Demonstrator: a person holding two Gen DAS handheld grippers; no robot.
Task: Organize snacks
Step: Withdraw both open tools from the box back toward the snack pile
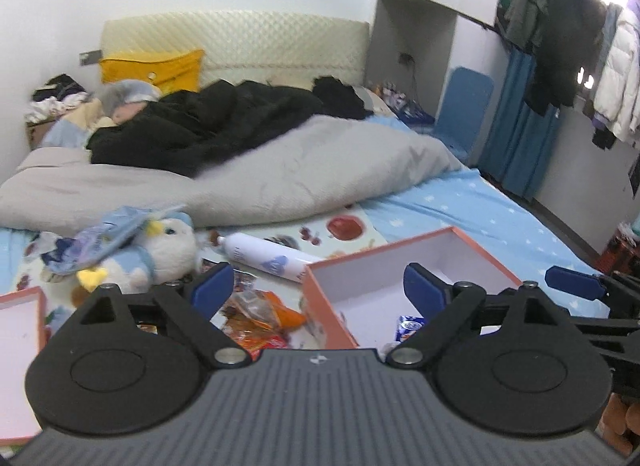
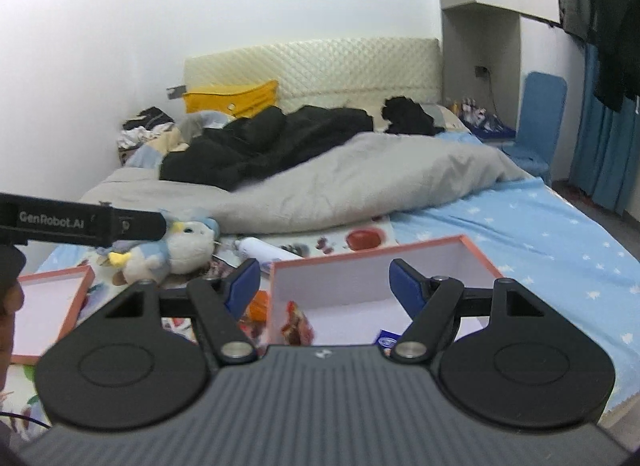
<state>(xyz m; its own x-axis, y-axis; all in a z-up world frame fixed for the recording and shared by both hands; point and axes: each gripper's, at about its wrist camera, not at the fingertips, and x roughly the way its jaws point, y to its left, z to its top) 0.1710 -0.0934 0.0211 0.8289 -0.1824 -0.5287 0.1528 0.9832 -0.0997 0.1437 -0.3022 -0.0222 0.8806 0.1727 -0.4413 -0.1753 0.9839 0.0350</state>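
Fingers (image 1: 213, 284) spread empty above rigid square box (image 1: 486, 256).
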